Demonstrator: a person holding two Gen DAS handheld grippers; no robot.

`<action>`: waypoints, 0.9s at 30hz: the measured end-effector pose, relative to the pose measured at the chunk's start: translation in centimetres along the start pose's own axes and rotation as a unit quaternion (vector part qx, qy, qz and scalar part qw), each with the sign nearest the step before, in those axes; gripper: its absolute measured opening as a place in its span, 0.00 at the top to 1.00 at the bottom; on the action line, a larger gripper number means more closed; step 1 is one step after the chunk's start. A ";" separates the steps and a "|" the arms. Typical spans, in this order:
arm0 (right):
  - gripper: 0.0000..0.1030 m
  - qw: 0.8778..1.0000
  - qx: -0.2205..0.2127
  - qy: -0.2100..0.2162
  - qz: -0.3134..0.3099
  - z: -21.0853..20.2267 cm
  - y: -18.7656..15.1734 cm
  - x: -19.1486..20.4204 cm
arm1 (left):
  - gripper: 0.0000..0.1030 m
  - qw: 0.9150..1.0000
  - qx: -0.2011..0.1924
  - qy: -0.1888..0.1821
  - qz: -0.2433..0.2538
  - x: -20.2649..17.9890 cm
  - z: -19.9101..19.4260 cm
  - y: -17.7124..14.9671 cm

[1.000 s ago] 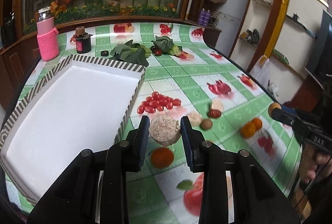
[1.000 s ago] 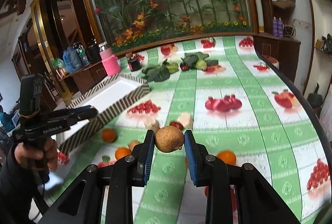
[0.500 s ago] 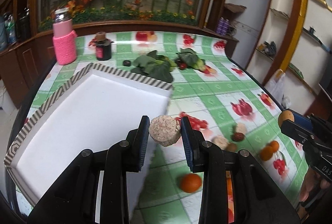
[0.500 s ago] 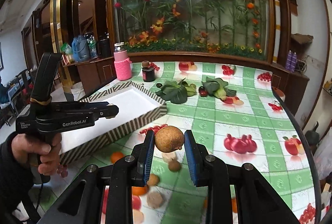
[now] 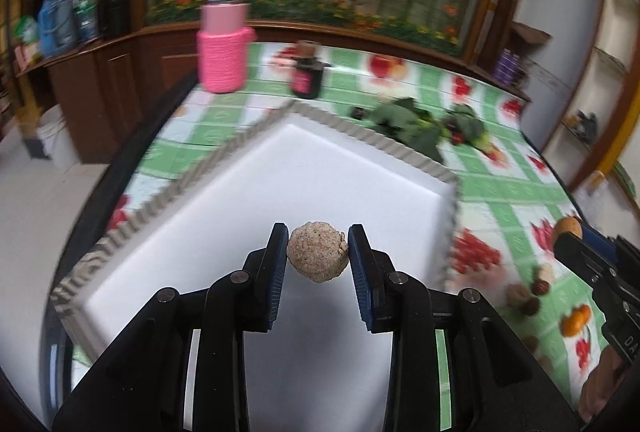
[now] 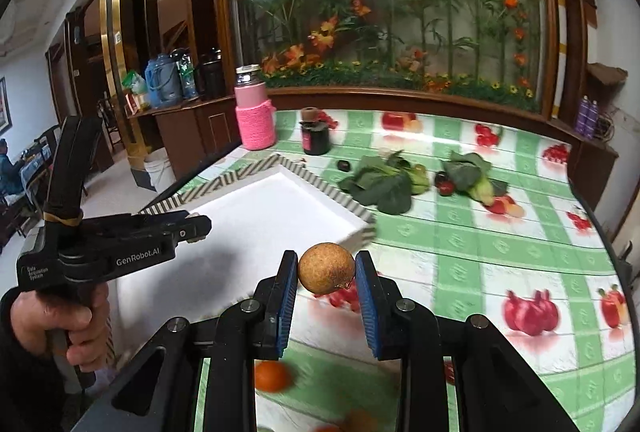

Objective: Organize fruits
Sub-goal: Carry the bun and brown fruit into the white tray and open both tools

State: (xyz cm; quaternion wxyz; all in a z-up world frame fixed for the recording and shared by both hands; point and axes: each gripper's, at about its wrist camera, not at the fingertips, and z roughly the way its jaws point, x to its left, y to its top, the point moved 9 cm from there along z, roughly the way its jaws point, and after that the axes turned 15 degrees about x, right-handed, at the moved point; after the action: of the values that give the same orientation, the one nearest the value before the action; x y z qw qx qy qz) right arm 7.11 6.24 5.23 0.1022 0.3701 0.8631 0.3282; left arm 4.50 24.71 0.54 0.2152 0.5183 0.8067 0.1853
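My left gripper (image 5: 318, 250) is shut on a pale, rough, round fruit (image 5: 317, 258) and hangs over the white tray (image 5: 280, 176) with the striped rim. In the right wrist view the left gripper (image 6: 198, 224) reaches in from the left, above the tray (image 6: 272, 208). My right gripper (image 6: 326, 268) is shut on a brown round fruit (image 6: 326, 268), just right of the tray's near corner. The same gripper (image 5: 568, 232) shows at the right edge of the left wrist view. Loose fruits lie on the fruit-print tablecloth: an orange (image 6: 272, 376) and several small ones (image 5: 528, 296).
A pink knit-covered bottle (image 6: 254, 112) and a dark jar (image 6: 315, 136) stand beyond the tray. Leafy greens (image 6: 384, 180) with small dark fruits lie at the back centre. A hand (image 6: 60, 324) holds the left gripper's handle. The table's left edge drops to the floor.
Both grippers have swung left with their fruits. The left one went from beside the tray to over its white floor; the right one came up to the tray's near corner.
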 end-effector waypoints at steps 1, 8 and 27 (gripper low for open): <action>0.73 1.000 0.000 0.003 0.002 0.4 0.3 0.4 | 0.71 1.000 -0.001 0.009 -0.012 1.1 -0.1 0.1; 0.73 0.999 0.009 0.036 0.016 3.5 2.9 3.3 | 0.71 0.997 0.015 0.040 -0.070 6.1 0.8 0.0; 0.73 0.986 0.109 0.129 0.011 10.7 0.7 6.4 | 0.71 0.994 0.049 0.083 -0.041 5.7 2.8 -1.0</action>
State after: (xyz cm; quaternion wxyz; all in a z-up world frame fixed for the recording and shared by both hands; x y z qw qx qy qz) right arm 7.48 16.37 -2.12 -0.0547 0.3434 0.8953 0.2785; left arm 3.16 29.75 -3.25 0.1293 0.4774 0.8506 0.1787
